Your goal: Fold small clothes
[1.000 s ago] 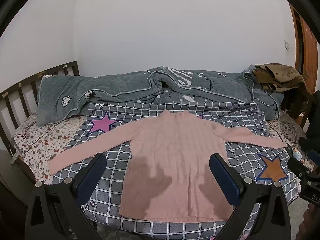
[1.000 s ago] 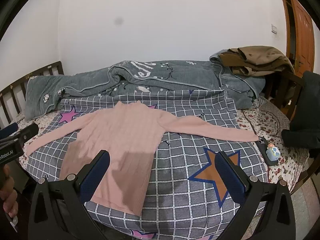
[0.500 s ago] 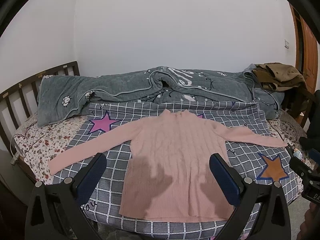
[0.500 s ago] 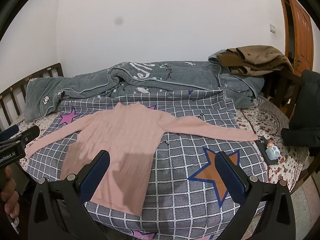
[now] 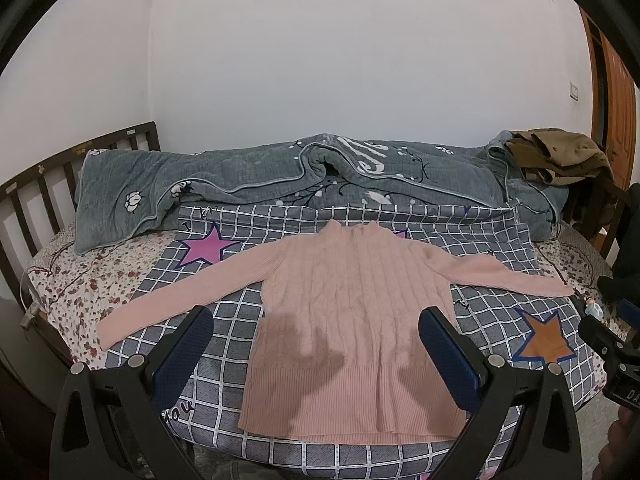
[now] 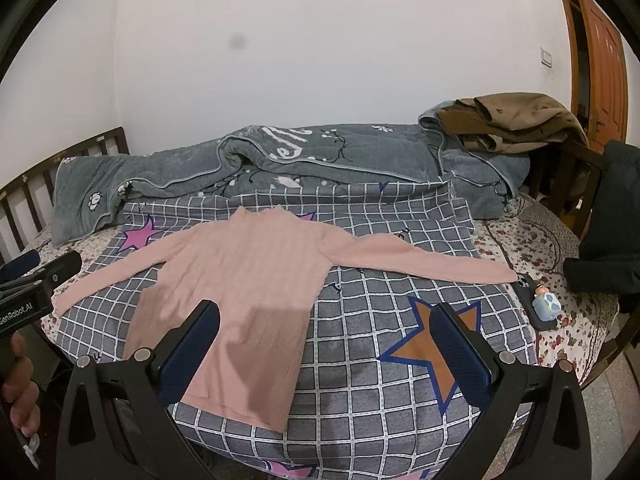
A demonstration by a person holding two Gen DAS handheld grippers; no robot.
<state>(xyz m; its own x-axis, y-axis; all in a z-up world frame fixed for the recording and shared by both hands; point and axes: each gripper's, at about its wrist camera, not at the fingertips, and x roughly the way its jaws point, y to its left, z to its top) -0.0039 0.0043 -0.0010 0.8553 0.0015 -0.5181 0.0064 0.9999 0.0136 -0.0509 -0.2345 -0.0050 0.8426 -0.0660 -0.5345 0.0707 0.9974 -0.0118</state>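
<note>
A pink ribbed knit sweater [image 5: 352,312] lies flat and face up on the grey checked star-print blanket [image 5: 492,320], both sleeves spread out to the sides, its hem at the blanket's near edge. The left gripper [image 5: 316,344] hovers above the sweater's hem, jaws spread wide and empty. The right gripper [image 6: 326,336] hangs beyond the sweater's right hem corner, equally wide, gripping nothing. A rumpled grey quilt [image 5: 280,176] lies behind the sweater's collar

1 pink sweater [image 5: 352,320], 1 grey quilt [image 5: 248,180], 2 grippers (both empty), 3 stars.
</note>
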